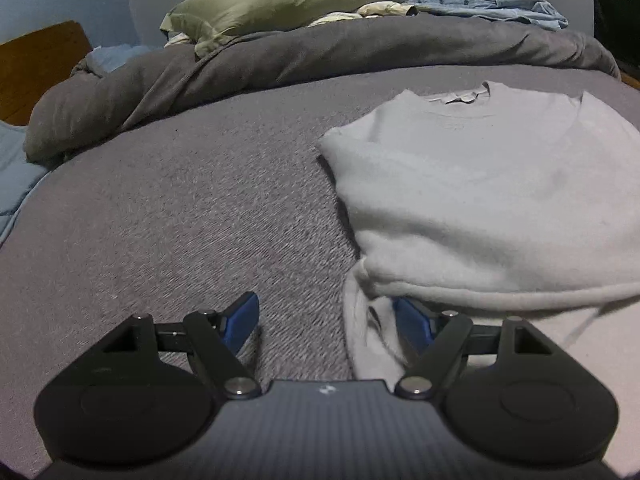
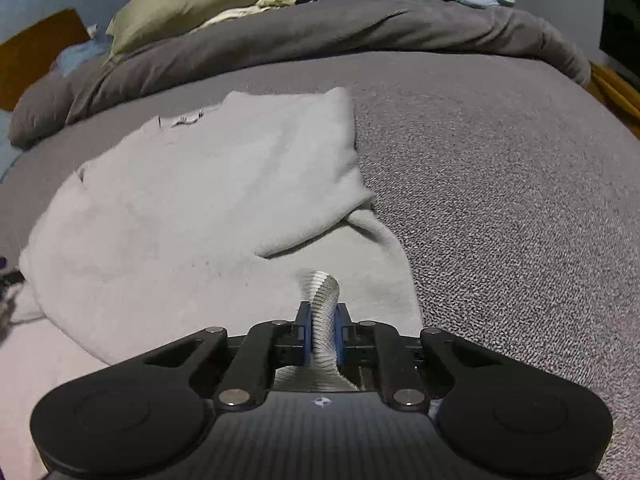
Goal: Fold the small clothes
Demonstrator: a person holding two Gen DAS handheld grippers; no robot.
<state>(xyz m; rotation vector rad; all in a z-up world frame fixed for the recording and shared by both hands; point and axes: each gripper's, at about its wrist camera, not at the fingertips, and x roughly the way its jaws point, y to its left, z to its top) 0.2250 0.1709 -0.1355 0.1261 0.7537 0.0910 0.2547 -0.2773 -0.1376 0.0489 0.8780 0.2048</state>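
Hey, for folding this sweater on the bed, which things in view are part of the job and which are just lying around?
Part of the job:
- pale grey sweater
- ribbed hem, pinched in the right gripper
- left gripper, jaws open at the sweater's edge

Just lying about:
- olive pillow
- blue shirt
- dark grey duvet

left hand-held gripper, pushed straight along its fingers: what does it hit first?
Probably the grey bedspread. The left hand-held gripper is open and angled down at the bed. Its right finger sits at or under the white sweater's near hem, so that side would likely catch fabric first. Depth is unclear.
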